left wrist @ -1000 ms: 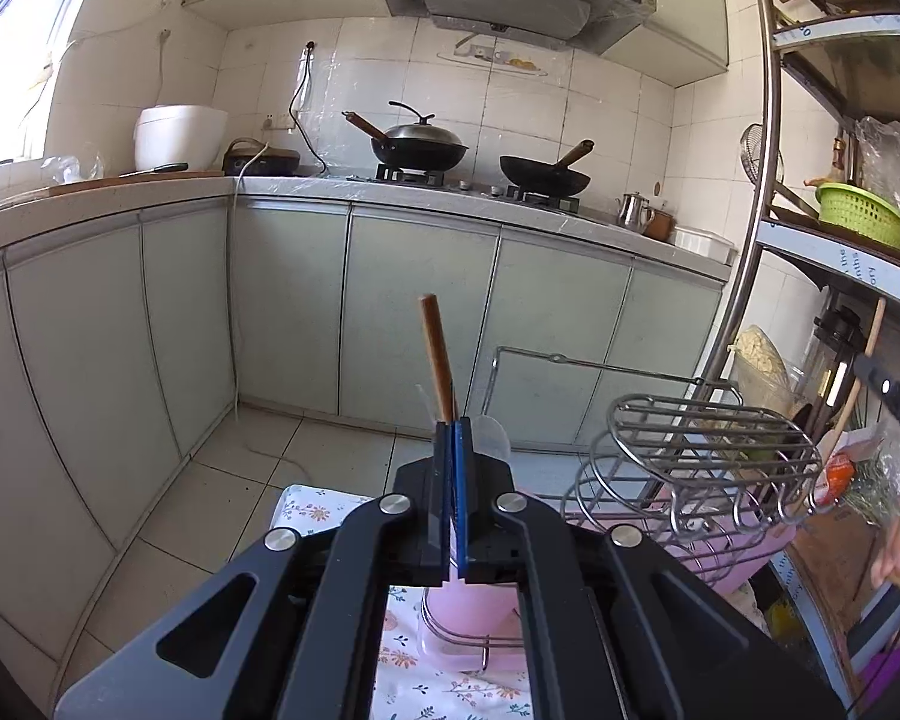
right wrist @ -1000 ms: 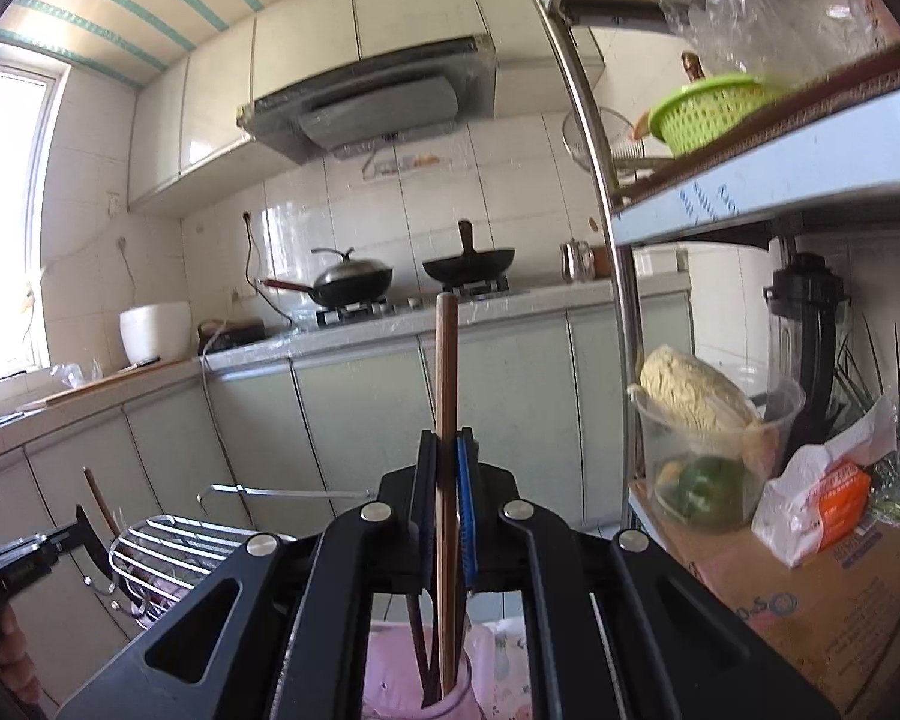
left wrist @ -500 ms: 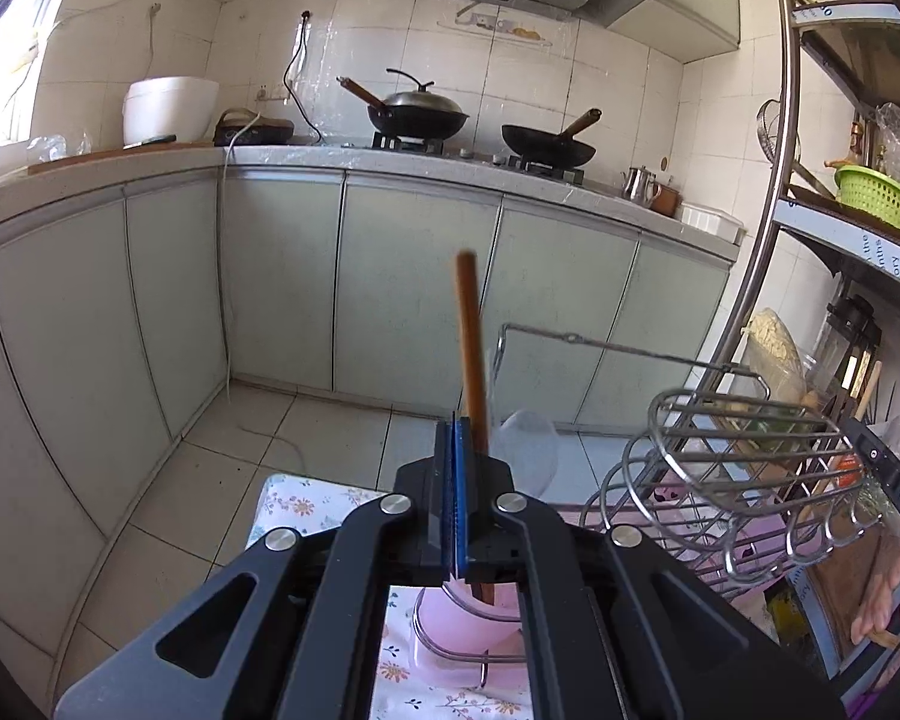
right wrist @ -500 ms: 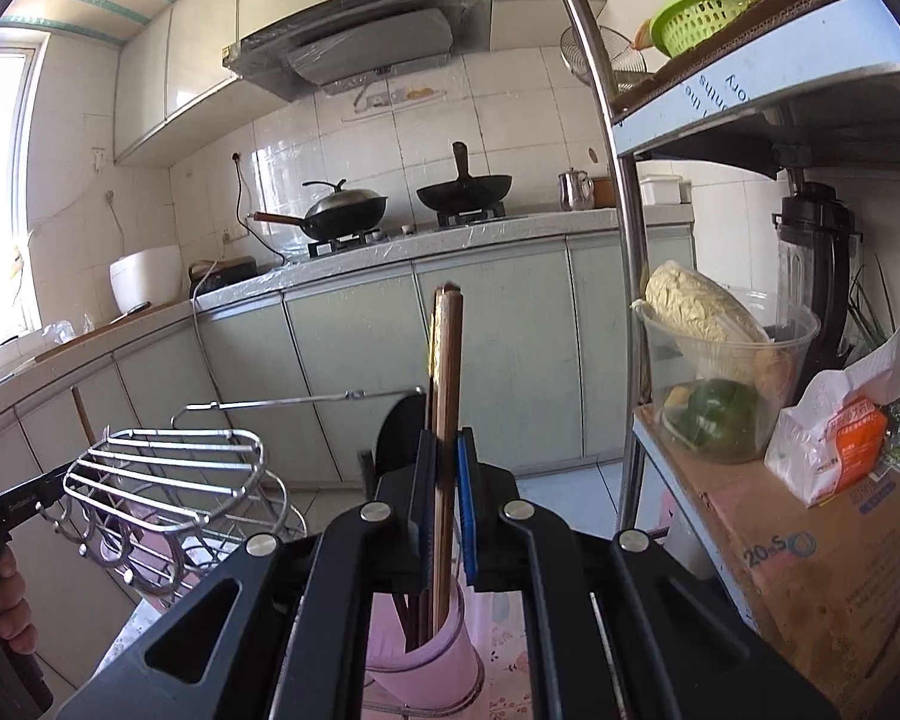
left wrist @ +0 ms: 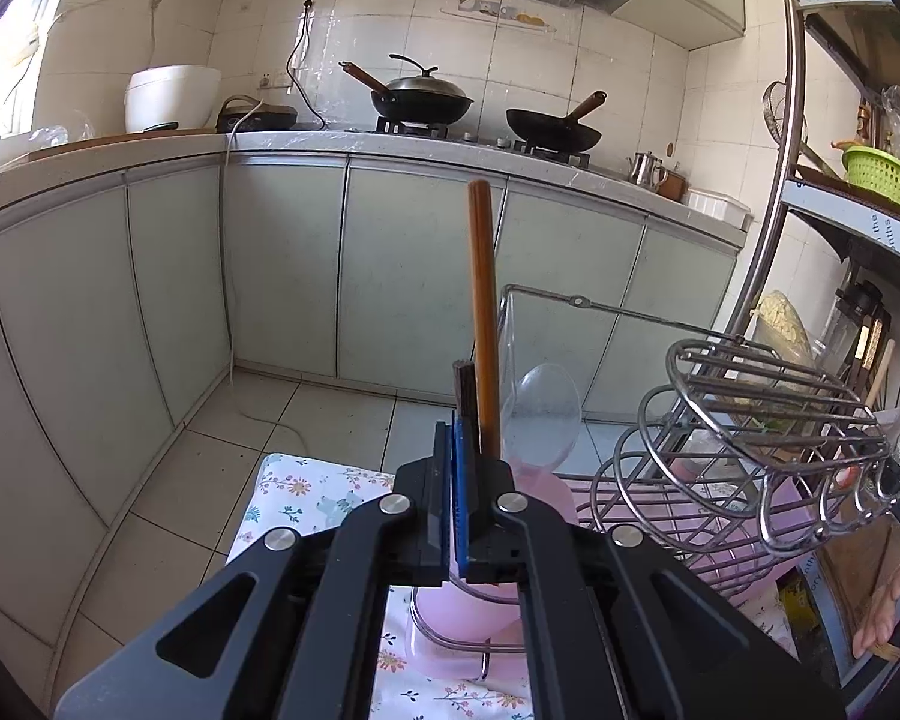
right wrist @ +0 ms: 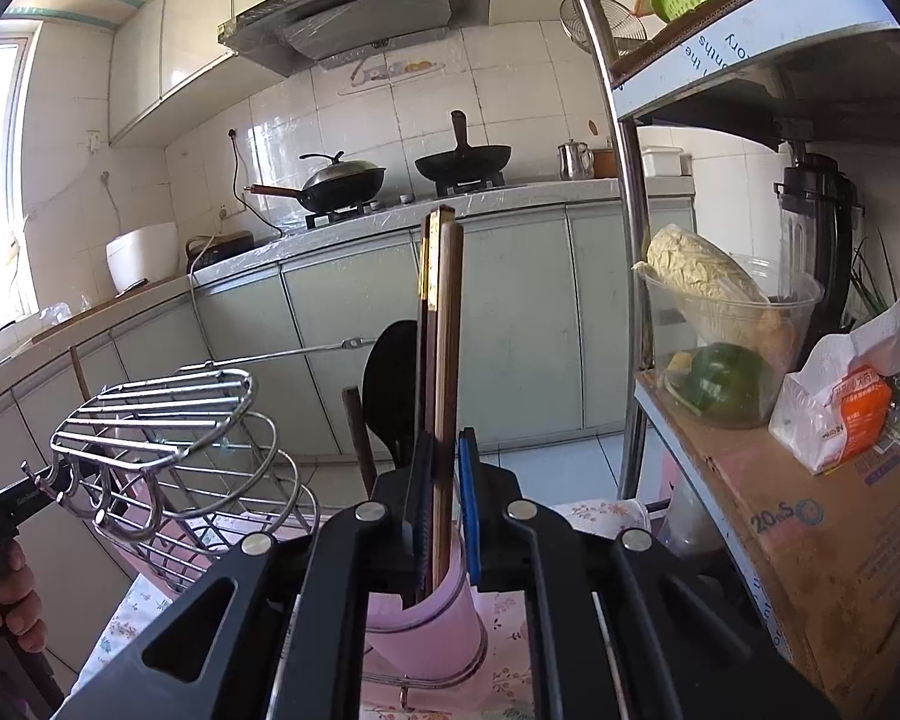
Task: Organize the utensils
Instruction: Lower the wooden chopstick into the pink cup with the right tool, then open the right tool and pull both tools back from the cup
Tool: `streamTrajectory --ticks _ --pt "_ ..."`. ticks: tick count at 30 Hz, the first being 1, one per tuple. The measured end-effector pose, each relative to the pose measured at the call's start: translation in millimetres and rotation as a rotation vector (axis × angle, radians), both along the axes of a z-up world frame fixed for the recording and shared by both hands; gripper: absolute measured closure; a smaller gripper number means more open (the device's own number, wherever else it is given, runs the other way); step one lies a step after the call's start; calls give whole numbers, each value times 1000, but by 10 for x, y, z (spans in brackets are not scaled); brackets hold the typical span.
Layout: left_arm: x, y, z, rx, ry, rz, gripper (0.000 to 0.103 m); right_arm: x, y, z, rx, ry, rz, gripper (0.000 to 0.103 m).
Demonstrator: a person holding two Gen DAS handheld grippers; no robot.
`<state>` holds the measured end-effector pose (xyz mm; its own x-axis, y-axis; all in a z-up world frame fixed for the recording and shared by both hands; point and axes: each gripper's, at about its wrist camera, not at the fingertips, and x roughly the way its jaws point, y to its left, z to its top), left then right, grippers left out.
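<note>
Left wrist view: the left tongs (left wrist: 455, 438) are fully closed, their blue pads pressed together with nothing between them. Just beyond and slightly right of their tips a brown wooden stick (left wrist: 483, 312) stands upright in a pink utensil cup (left wrist: 468, 606). A clear plastic spoon (left wrist: 540, 414) stands in the same cup, to the right of the stick. The cup sits in a wire ring on a floral cloth (left wrist: 306, 492) covering the tabletop. Further right is a chrome wire rack (left wrist: 768, 420). At the far right edge a person's right hand (left wrist: 888, 618) grips a black handle.

Right wrist view: at the far left a person's left hand (right wrist: 6, 600) holds the other tool. The wire rack (right wrist: 150, 420) is next to it. Right of the rack, a black spoon (right wrist: 390, 384) rises from the pink utensil cup (right wrist: 426, 618). The right tongs (right wrist: 444, 462) are narrow and have just been easing apart. A pair of chopsticks (right wrist: 441, 330) stands upright between the pads, lower ends inside the cup, with a sliver of gap on the blue pad's side.
</note>
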<state>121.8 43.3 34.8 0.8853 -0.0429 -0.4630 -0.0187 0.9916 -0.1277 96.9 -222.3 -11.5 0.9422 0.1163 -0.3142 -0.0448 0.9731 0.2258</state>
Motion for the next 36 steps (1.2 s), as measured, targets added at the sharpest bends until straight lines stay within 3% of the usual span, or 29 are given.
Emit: streamTrajectory --ticks 2,4,8,10,32,36 --pt "0 -6 -6 1 3 2 100 -8 -7 -13 9 10 2 94" --pt "-13 -8 -16 -7 1 3 86 -15 -8 -25 17 20 3 91" --pt "-53 -29 -39 2 -5 2 76 -80 0 -27 29 14 10 70" --pt "-70 -50 -40 10 0 -10 71 -112 16 -26 24 15 10 70" --pt "-400 -253 -72 10 16 -60 65 -539 147 -132 42 66 63 67" --pt "-488 -290 -93 11 19 -67 65 -635 209 -151 39 66 68 58"
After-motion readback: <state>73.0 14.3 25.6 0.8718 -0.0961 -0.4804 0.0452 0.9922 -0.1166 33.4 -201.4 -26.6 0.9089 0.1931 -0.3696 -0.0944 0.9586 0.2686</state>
